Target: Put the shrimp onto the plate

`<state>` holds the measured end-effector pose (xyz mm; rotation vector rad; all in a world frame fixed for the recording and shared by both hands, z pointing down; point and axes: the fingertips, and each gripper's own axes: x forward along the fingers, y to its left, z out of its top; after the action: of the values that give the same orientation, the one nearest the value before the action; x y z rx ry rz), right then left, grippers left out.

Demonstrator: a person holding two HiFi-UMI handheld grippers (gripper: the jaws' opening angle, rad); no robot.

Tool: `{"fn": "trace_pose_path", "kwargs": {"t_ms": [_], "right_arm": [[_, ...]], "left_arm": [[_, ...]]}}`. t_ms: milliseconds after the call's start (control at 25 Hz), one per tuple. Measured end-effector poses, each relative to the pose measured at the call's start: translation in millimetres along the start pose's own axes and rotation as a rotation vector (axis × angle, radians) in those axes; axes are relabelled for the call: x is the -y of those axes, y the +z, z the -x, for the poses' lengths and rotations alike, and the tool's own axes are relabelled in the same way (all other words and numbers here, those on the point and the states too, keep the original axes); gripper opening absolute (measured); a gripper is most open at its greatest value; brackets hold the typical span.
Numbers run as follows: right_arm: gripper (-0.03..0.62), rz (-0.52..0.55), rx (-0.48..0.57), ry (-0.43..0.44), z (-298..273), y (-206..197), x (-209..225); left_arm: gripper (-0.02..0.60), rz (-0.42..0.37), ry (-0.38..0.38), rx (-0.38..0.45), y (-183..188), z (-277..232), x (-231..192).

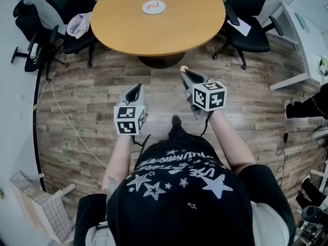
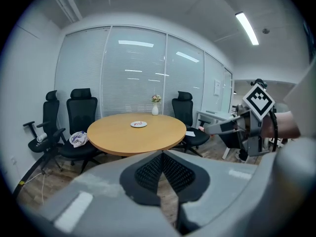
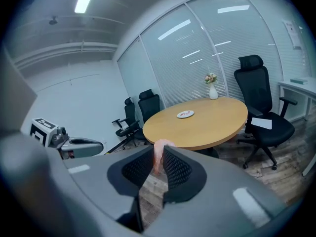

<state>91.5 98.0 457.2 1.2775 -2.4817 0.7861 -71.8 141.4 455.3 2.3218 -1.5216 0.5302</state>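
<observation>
A pink shrimp (image 3: 158, 158) sticks up between the pads of my right gripper (image 3: 159, 152), which is shut on it. From the head view its tip (image 1: 183, 68) shows at that gripper's front (image 1: 185, 73), over the wooden floor short of the table. My left gripper (image 1: 137, 88) is beside it at the left, its jaws (image 2: 161, 154) closed together with nothing in them. The white plate (image 1: 154, 7) with red shrimp on it lies near the middle of the round wooden table (image 1: 184, 29), some way ahead of both grippers; it also shows as the plate (image 2: 138, 124) and the plate (image 3: 185, 114).
Black office chairs ring the table (image 1: 66, 14), (image 1: 251, 29); one at the left bears a crumpled bag (image 1: 78, 24), one at the right a sheet of paper (image 1: 241, 27). A vase of flowers (image 3: 213, 90) stands at the table's far edge. A white desk (image 1: 302, 45) is at the right.
</observation>
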Motion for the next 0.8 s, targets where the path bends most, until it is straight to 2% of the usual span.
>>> {"fn": "trace_pose_path", "kwargs": {"t_ms": [400,800], "right_arm": [[0.064,-0.01,-0.002,0.039,-36,30,35],[0.064,-0.018,0.004,0.047,-44,54,80]], "left_arm": [[0.002,0.01,0.033,-0.01,25,-47,-15],[0.002,0.032,0.08,0.005,45,-78,-11]]}}
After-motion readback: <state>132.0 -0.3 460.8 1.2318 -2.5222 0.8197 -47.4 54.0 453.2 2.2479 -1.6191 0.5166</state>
